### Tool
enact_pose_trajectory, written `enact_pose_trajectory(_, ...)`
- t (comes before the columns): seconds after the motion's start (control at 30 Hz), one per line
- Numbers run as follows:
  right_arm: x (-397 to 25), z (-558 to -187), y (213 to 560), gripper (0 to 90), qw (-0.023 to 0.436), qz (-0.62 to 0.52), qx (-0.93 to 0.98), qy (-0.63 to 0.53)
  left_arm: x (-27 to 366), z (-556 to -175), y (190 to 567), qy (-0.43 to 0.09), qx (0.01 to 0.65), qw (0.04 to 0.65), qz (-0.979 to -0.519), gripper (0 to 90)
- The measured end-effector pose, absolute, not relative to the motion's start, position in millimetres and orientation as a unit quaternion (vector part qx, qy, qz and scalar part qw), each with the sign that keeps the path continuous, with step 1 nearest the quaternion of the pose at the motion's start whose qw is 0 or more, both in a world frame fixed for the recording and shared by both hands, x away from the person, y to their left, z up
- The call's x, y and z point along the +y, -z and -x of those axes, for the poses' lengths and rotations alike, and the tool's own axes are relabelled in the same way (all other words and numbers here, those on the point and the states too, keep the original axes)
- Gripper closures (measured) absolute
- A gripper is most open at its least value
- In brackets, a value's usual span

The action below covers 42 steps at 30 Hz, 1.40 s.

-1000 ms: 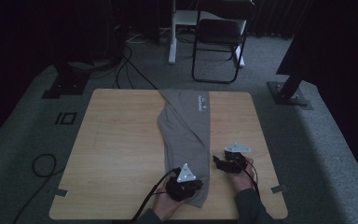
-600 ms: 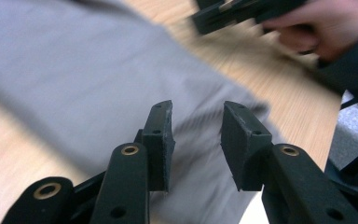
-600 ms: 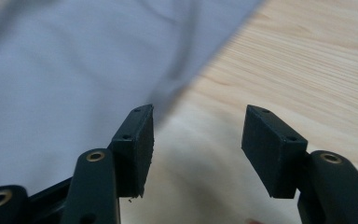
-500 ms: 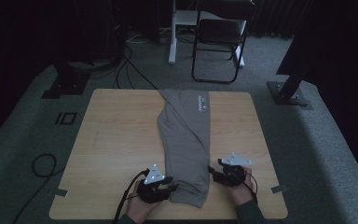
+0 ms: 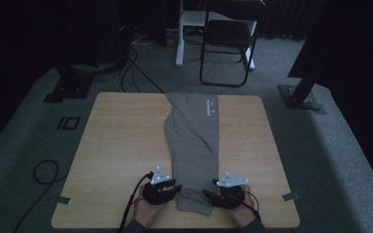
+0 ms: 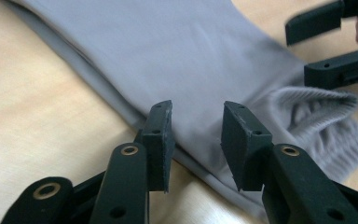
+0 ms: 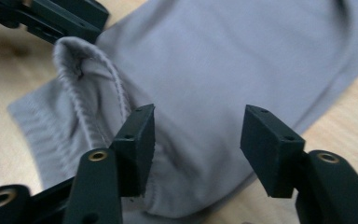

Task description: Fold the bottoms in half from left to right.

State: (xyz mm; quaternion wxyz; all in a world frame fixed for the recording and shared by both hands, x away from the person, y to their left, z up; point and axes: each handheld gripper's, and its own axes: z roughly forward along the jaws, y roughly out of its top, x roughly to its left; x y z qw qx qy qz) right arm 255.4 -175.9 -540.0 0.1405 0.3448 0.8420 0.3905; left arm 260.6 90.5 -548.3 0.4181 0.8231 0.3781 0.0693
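A grey garment (image 5: 194, 145), folded into a long strip, lies down the middle of the wooden table (image 5: 121, 141). Its ribbed cuff end (image 6: 317, 116) is at the near edge. My left gripper (image 5: 176, 187) sits at the strip's left side near that end. In the left gripper view it (image 6: 196, 109) stands open over the folded edge. My right gripper (image 5: 210, 194) is at the strip's right side. In the right gripper view it (image 7: 198, 116) is open above the grey cloth next to the ribbed cuff (image 7: 84, 93). Neither gripper holds the cloth.
A black chair (image 5: 228, 39) and a white post stand beyond the far edge of the table. Dark stand bases (image 5: 301, 97) (image 5: 68, 90) sit on the carpet at both far corners. Cables (image 5: 43, 170) trail on the floor at the left.
My left gripper has slid left from over the garment's end to its left edge. My right gripper has come nearer the table's front and in towards the cloth.
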Motion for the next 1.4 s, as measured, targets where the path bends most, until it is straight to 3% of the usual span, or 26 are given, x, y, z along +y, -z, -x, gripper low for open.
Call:
enact_pose_trajectory(0.13, -172.6, -253.0, 540.8, 42.0, 0.134, -0.324, 0.854, -0.385, 87.0, -252.7, 546.5, -0.059, 0.348, 0.416, -0.838, 58.6)
enact_pose_trajectory(0.4, -182.8, -272.6, 531.6, 44.7, 0.172, -0.36, 0.828, -0.395, 100.4, -273.6, 537.6, -0.087, 0.383, 0.433, -0.811, 57.0)
enact_pose_trajectory(0.87, -168.3, -390.7, 539.9, 47.9, 0.235, -0.432, 0.794, -0.359, 72.1, -355.5, 538.6, -0.129, 0.408, 0.386, -0.817, 58.9)
enact_pose_trajectory(1.17, -135.9, -450.6, 541.8, 47.9, 0.244, -0.419, 0.816, -0.314, 65.1, -359.5, 550.7, -0.124, 0.405, 0.377, -0.824, 59.0)
enact_pose_trajectory(1.3, -123.1, -466.8, 543.2, 51.9, 0.254, -0.419, 0.821, -0.292, 66.0, -357.2, 551.7, -0.119, 0.408, 0.385, -0.819, 58.9)
enact_pose_trajectory(1.4, -119.6, -476.6, 542.4, 64.3, 0.252, -0.423, 0.825, -0.278, 67.3, -355.0, 553.1, -0.116, 0.406, 0.392, -0.817, 59.1)
